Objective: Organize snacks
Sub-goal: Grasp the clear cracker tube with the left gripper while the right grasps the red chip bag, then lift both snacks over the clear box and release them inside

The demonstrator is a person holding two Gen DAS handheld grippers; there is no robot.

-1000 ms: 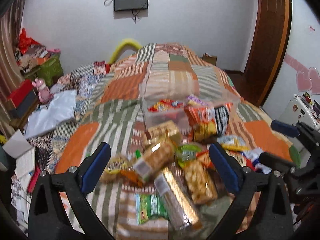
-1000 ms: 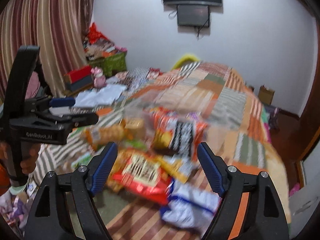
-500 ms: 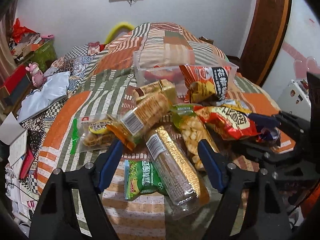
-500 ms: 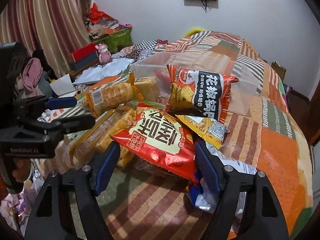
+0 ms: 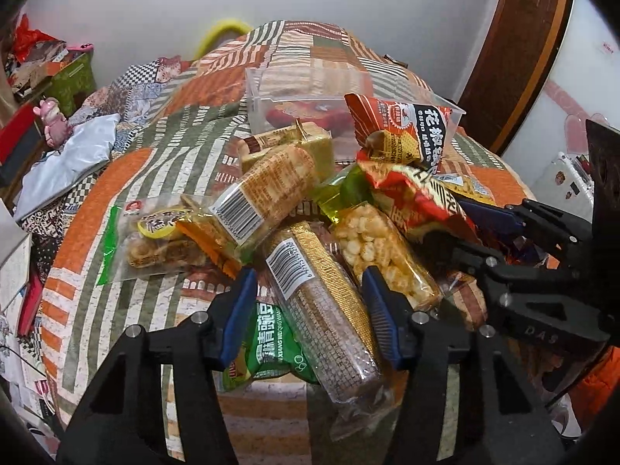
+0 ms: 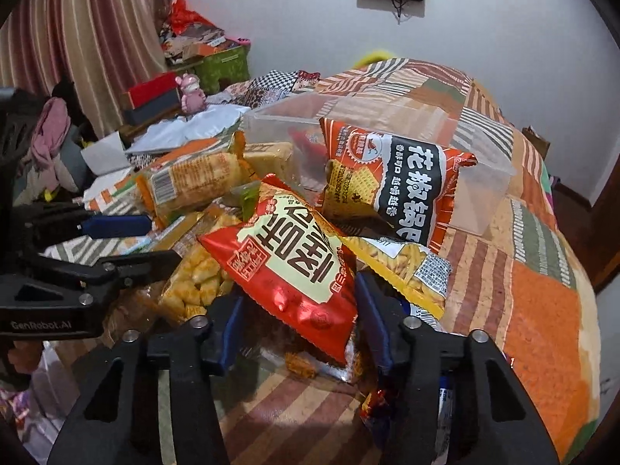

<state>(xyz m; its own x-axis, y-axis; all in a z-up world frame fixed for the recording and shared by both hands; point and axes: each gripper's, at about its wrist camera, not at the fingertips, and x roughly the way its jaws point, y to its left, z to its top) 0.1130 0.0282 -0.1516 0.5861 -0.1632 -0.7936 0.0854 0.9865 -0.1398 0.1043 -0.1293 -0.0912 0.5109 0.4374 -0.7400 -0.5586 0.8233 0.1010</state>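
Observation:
A heap of snack packs lies on the patchwork bed cover (image 5: 97,213). My left gripper (image 5: 310,302) straddles a long clear wafer pack with a gold strip (image 5: 325,310). Its jaws are closing, and a small gap shows at the left pad. A green pack (image 5: 271,348) lies under the wafer pack. My right gripper (image 6: 296,310) has a red snack bag (image 6: 286,255) between its closing jaws, with the pads at the bag's edges. A clear plastic box (image 5: 294,89) stands behind the heap, and an orange-and-black bag (image 6: 395,182) leans on it.
Around the held packs lie a puffed-corn pack (image 5: 379,248), a biscuit roll (image 5: 267,190), a yellow stick-snack pack (image 6: 407,267) and a ring-biscuit bag (image 5: 155,240). Boxes and clothes (image 6: 193,62) crowd the far left by the curtain. A wooden door (image 5: 515,50) is on the right.
Both grippers have come down onto the heap and narrowed. The wafer pack now sits between the left jaws and the red bag between the right jaws.

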